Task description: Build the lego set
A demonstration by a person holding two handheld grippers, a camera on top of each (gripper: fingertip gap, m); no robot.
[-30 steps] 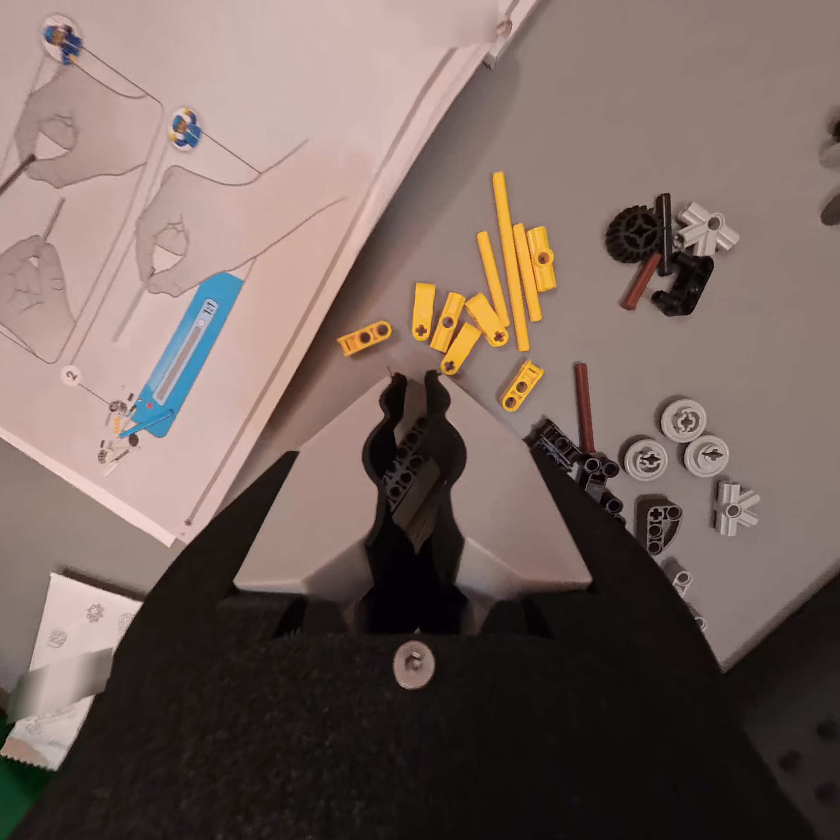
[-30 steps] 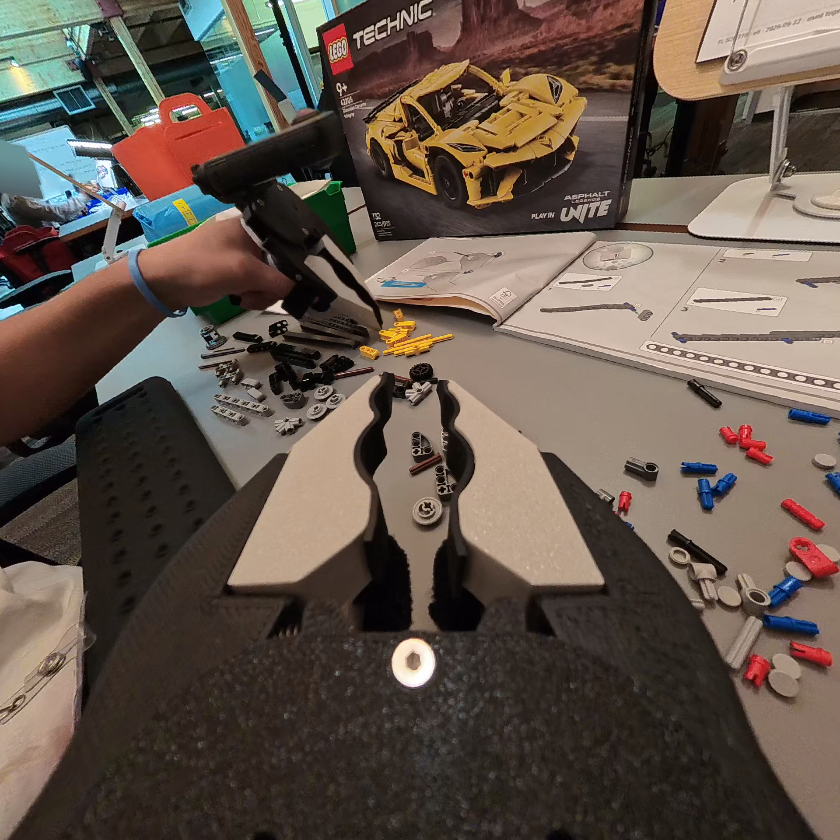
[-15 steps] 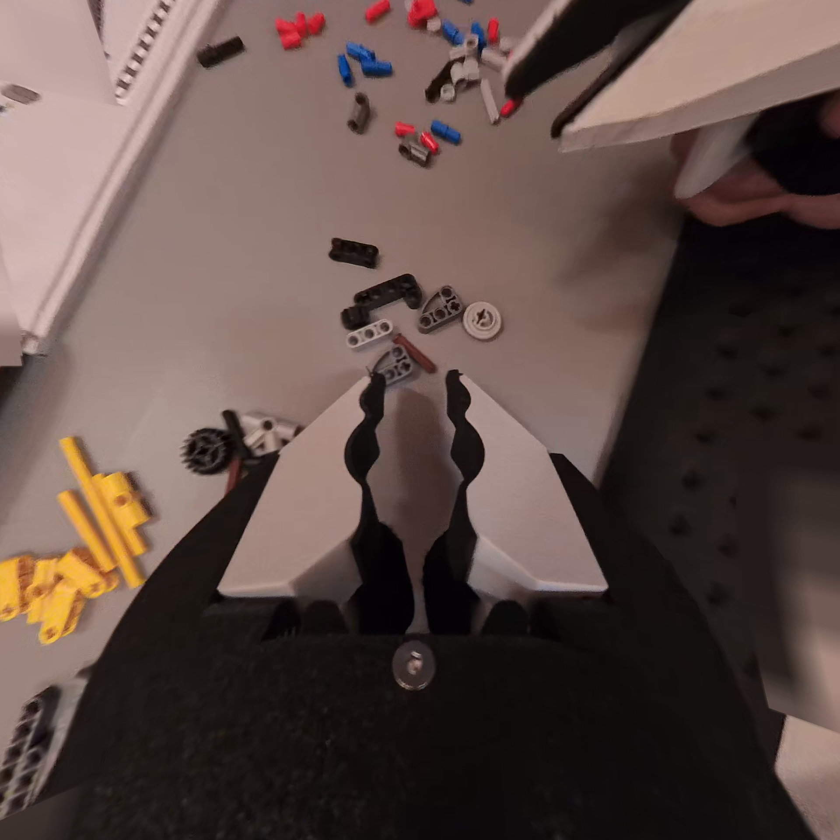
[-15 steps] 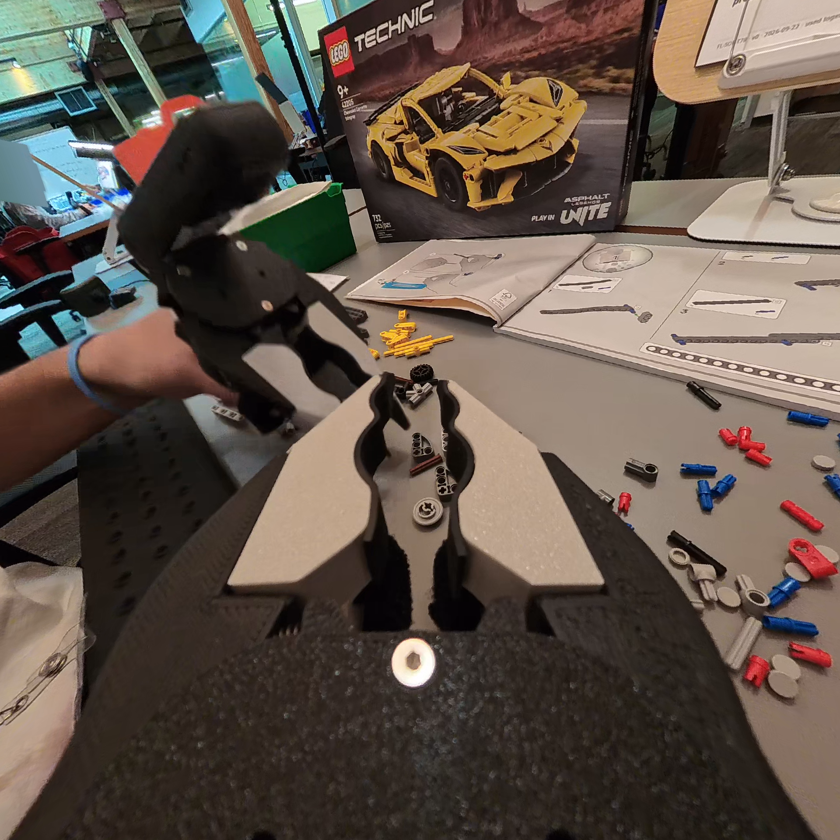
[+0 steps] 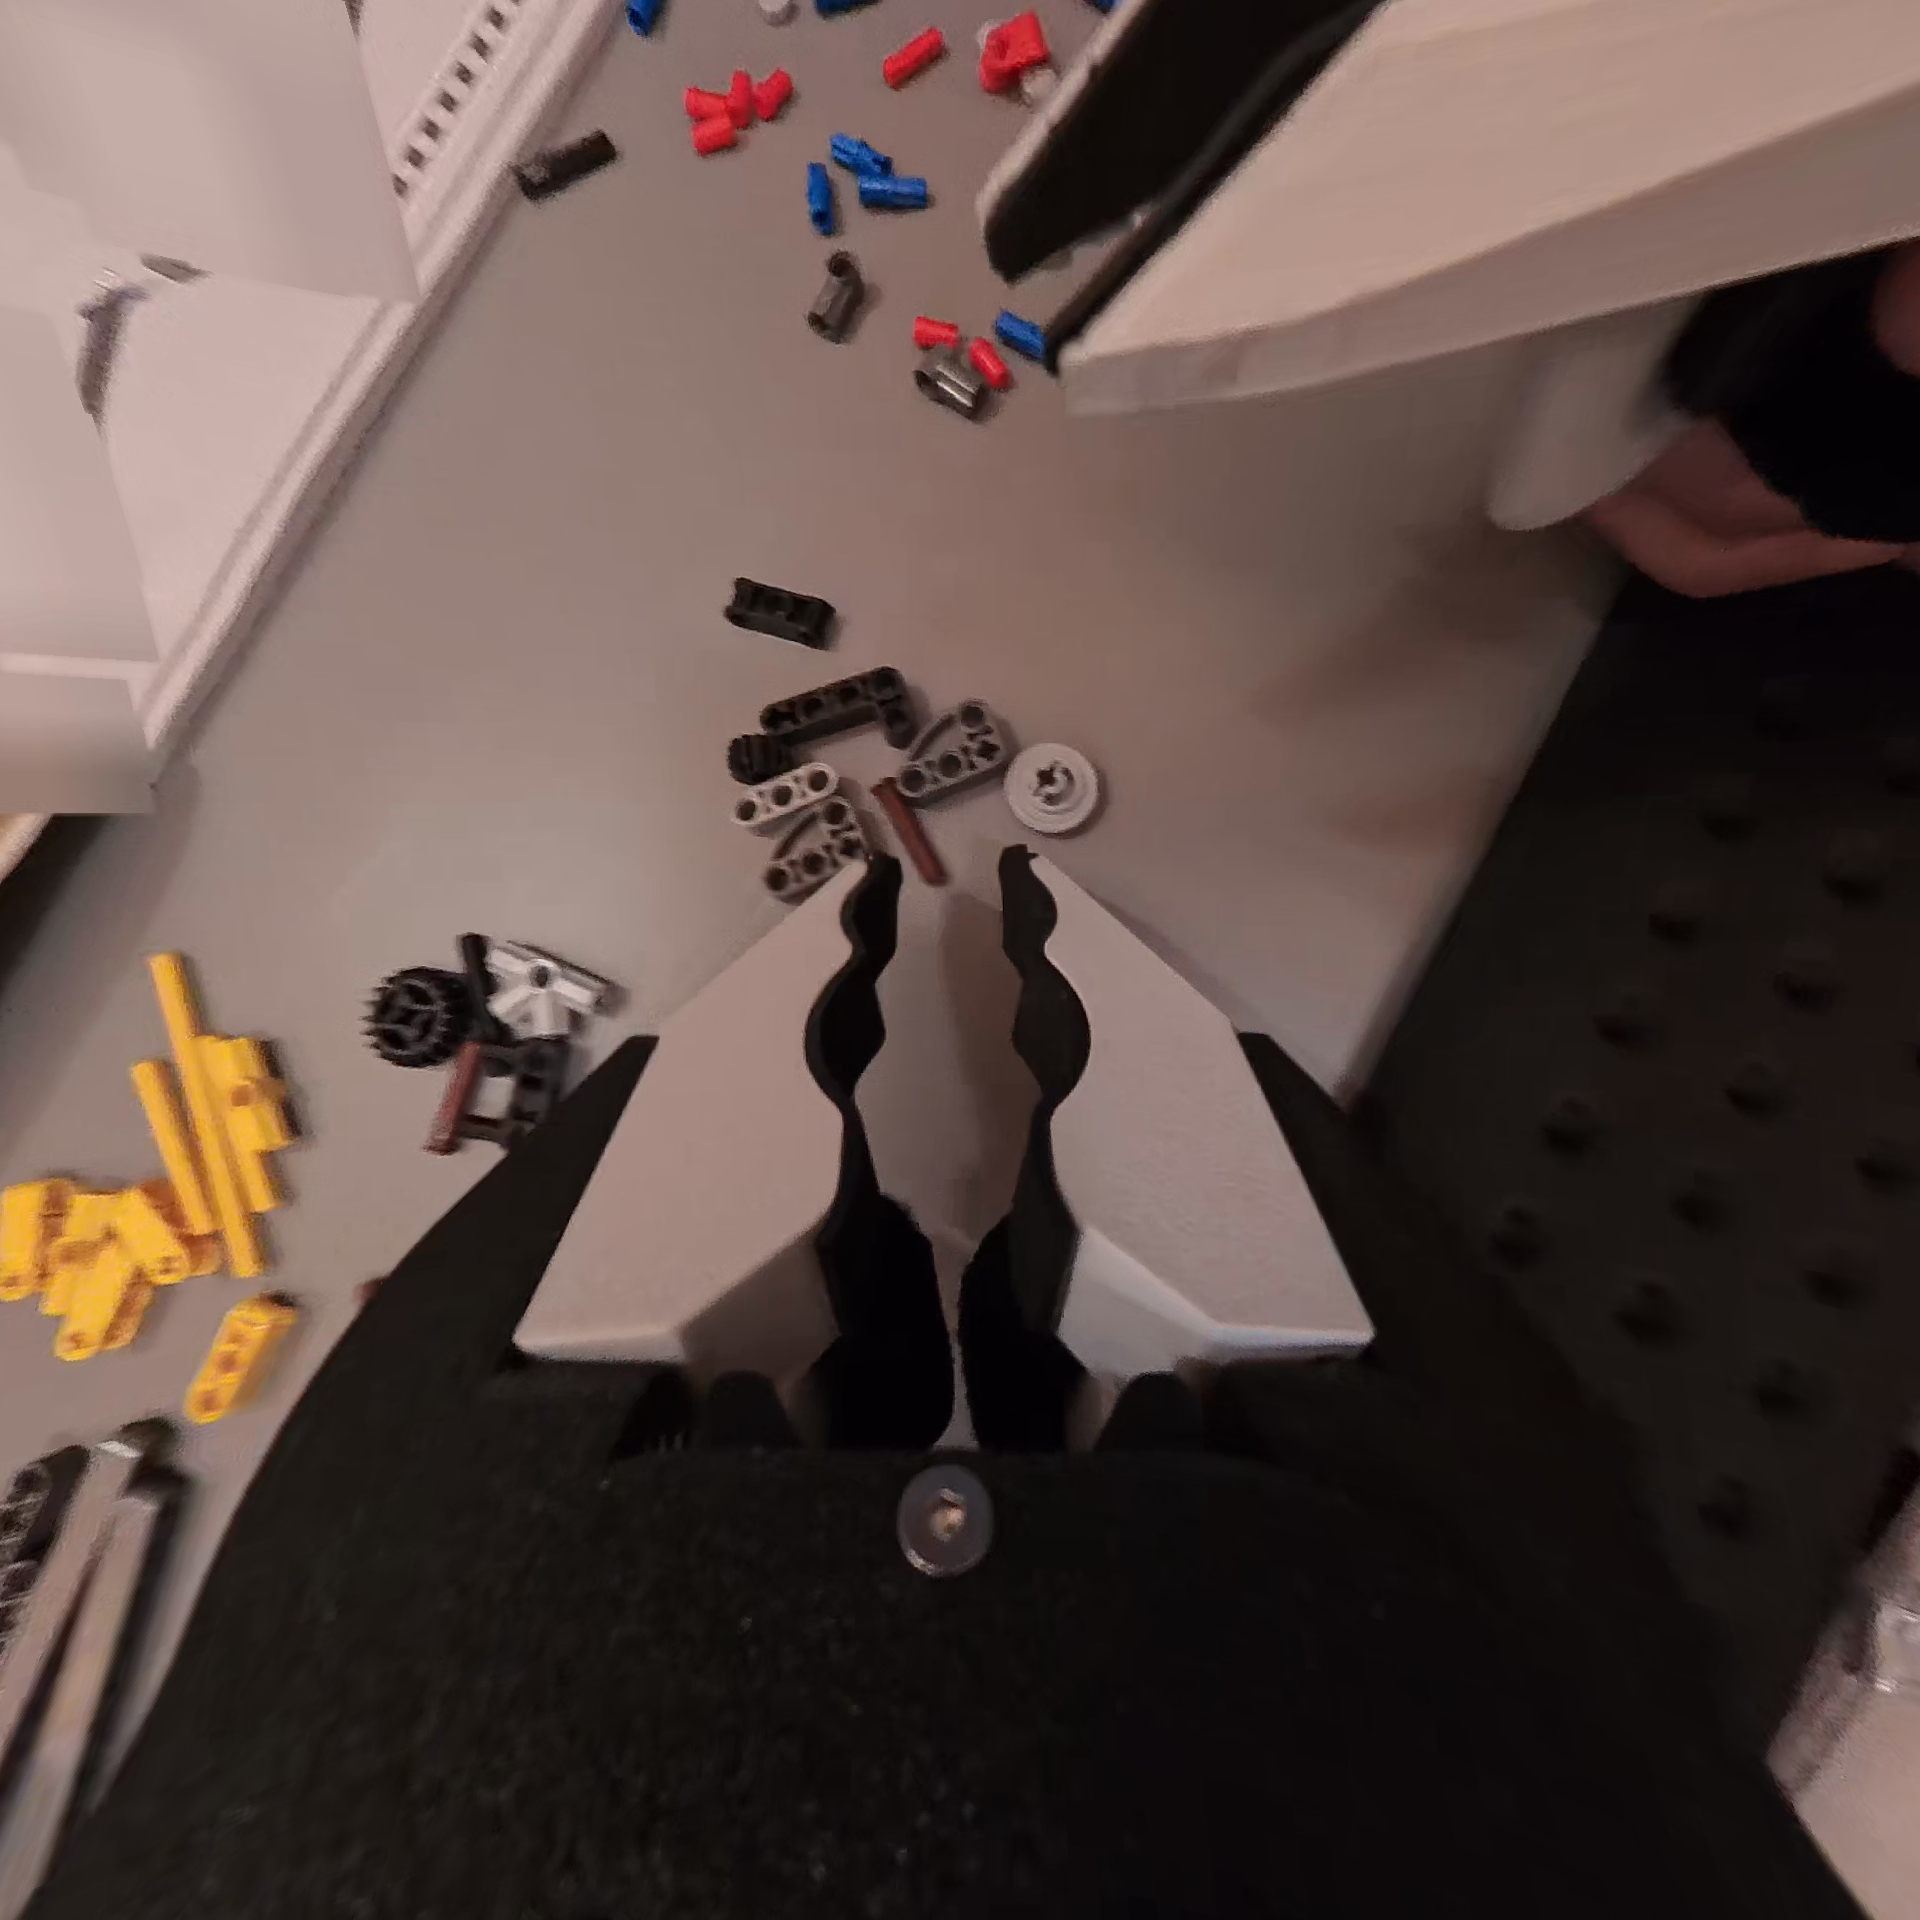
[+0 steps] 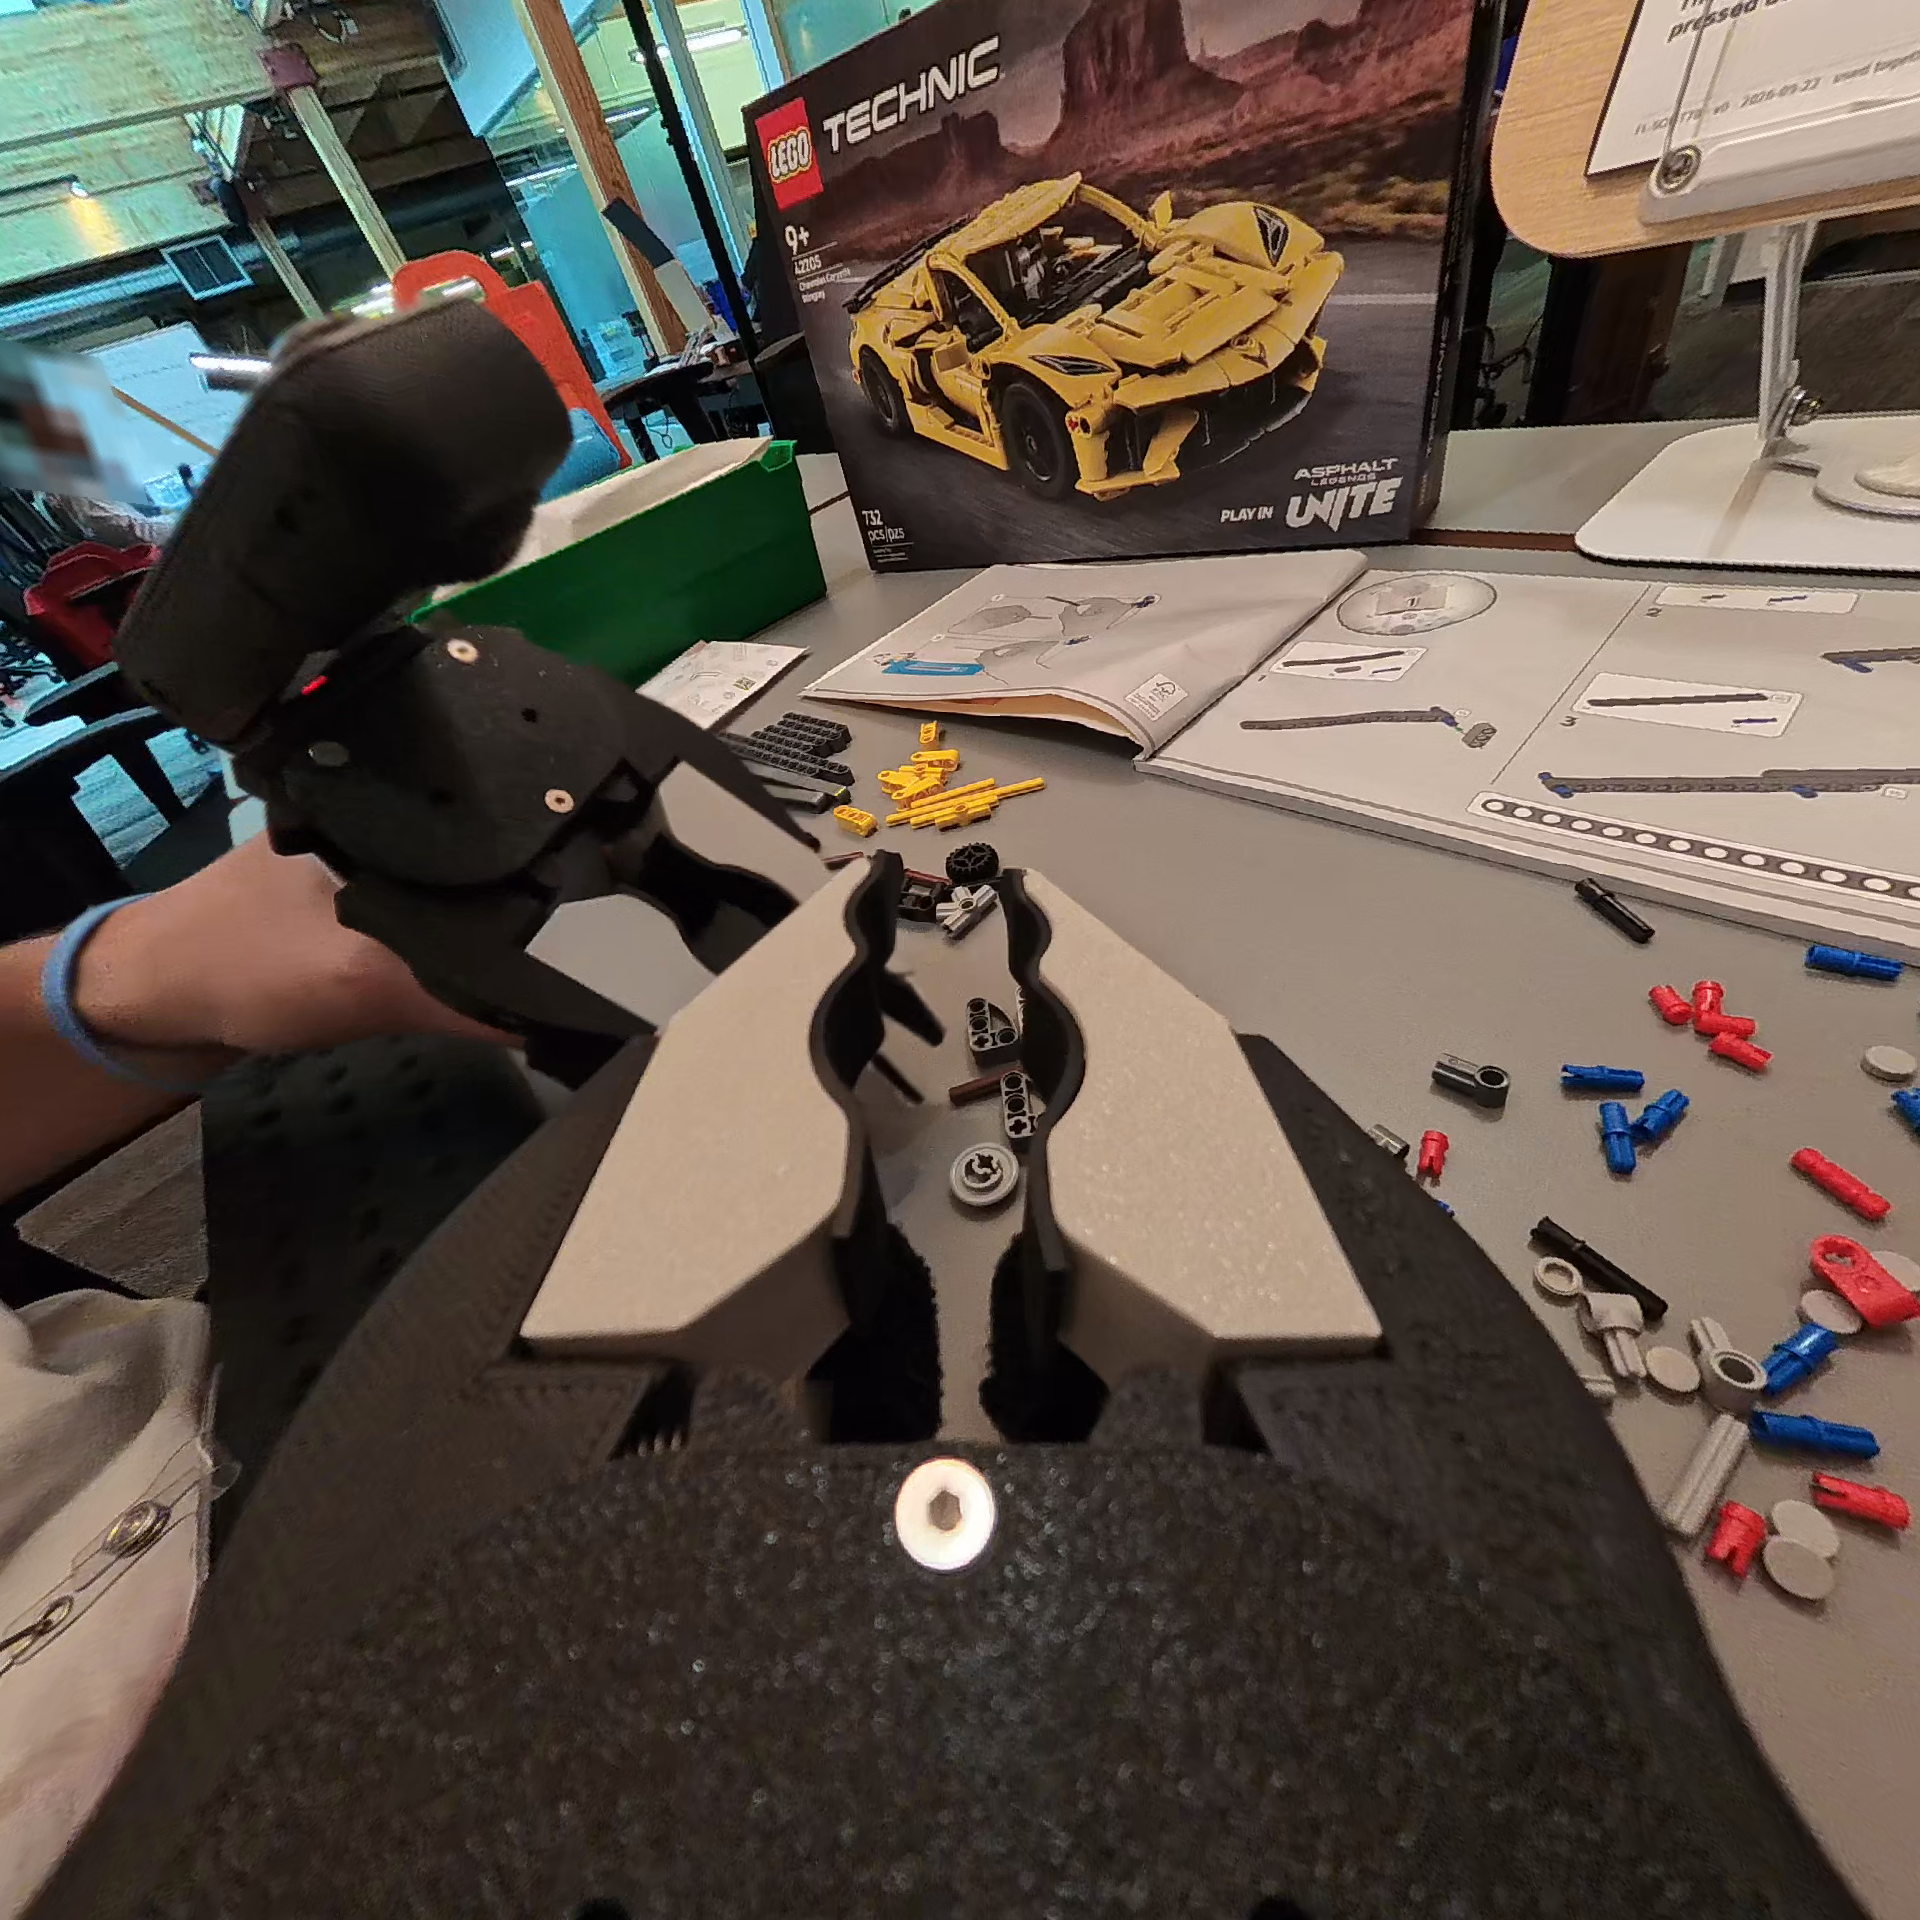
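Both grippers, left gripper [image 5: 940, 868] and right gripper [image 6: 943, 883], gape empty.

Bare surface [image 5: 582, 582] lies between the manual [image 5: 208, 436] and the right tongs [image 5: 1023, 249]; small grey parts [image 5: 883, 779] crowd just ahead.

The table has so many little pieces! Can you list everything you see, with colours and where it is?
set box: one, yellow car pictured, far edge of table
instruction booklets: two, white, open before the box
green bin: one, left of the box
yellow pieces: a pile, yellow, near the booklets
black gear: one, beside the yellow pile
grey and black pieces: small cluster, just ahead of the left gripper's tips
grey round piece: one, right of that cluster
red and blue pins: many, scattered at right
left gripper: fingers apart, empty
right gripper: fingers apart, empty
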